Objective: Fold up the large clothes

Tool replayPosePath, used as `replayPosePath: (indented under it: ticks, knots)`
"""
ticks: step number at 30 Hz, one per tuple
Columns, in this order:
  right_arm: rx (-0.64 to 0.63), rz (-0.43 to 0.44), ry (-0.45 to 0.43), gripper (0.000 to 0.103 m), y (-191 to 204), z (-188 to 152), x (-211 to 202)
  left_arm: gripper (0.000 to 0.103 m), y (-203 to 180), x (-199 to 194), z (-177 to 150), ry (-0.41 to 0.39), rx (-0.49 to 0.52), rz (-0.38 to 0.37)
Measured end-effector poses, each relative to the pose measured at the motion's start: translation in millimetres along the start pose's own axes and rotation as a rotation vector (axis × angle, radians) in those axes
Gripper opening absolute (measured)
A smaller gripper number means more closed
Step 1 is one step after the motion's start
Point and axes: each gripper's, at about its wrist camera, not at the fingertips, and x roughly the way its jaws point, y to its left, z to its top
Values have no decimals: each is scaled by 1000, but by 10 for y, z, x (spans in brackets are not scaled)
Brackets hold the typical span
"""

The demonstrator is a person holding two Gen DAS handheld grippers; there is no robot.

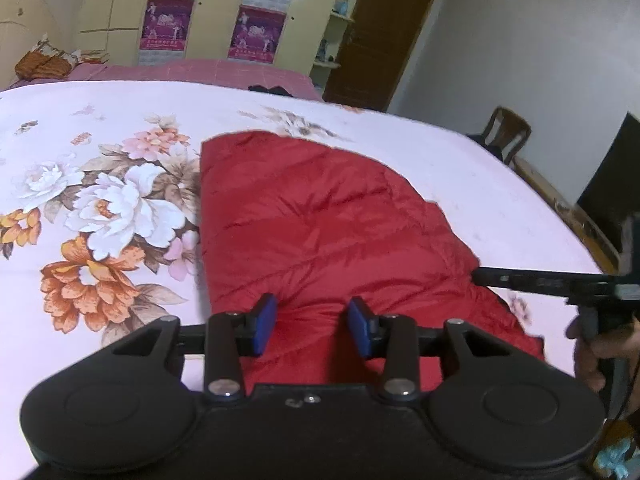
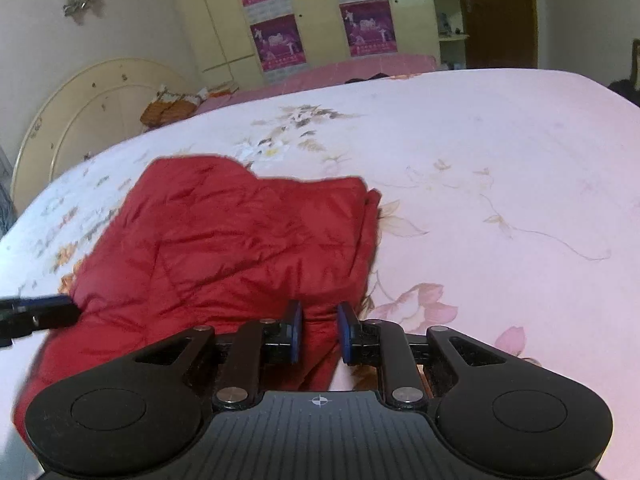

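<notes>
A red quilted jacket [image 1: 320, 216] [image 2: 224, 240] lies partly folded on a bed with a pale floral sheet [image 1: 100, 184]. My left gripper [image 1: 312, 326] hovers at the jacket's near edge. It is open: red fabric sits in the wide gap between its blue pads, and neither pad pinches it. My right gripper [image 2: 319, 332] is shut on a gathered fold at the jacket's near right edge. In the left wrist view, the right gripper [image 1: 478, 276] reaches in side-on at the jacket's right edge, held by a hand [image 1: 592, 352]. In the right wrist view, a left gripper finger [image 2: 60, 308] pokes in from the left.
Bare sheet [image 2: 500, 184] stretches to the right of the jacket. Behind lie a second bed with a pink cover [image 1: 200, 70], a cream wardrobe with posters [image 1: 256, 32] and a brown door [image 1: 384, 28]. A wooden chair [image 1: 506, 132] and a dark screen [image 1: 612, 176] stand right of the bed.
</notes>
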Motion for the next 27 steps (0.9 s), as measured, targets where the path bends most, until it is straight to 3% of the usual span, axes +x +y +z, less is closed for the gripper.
replayPosePath:
  ticks: [2,4,5,6,7,9,15,20,27]
  knots:
    - [75,25,-5,19,-106,-15,-142,70,80,-65,5,-30,-29,22]
    - [162,69,15,24,-222,-41,-170,71,209,-70,7,-38,-81,14]
    - [195,94,24,34,-277,-56,-144,70,274,-42,12,-23,-113,1]
    - [223,98,29,56,-318,-68,-111,69,333,-13,14,-9,-147,-29]
    - [249,103,33,57,-366,-89,-55,69,376,18,18,-4,-175,-60]
    - [277,123,42,57,-411,-110,22,69,417,85,25,11,-209,-104]
    - [320,156,63,57,-513,-104,219,72,451,247,11,34,-231,-87]
    - [323,209,84,56,-558,-73,241,72,584,298,-62,51,-316,-147]
    - [361,267,125,47,-506,-65,362,71,580,343,-85,52,-364,-156]
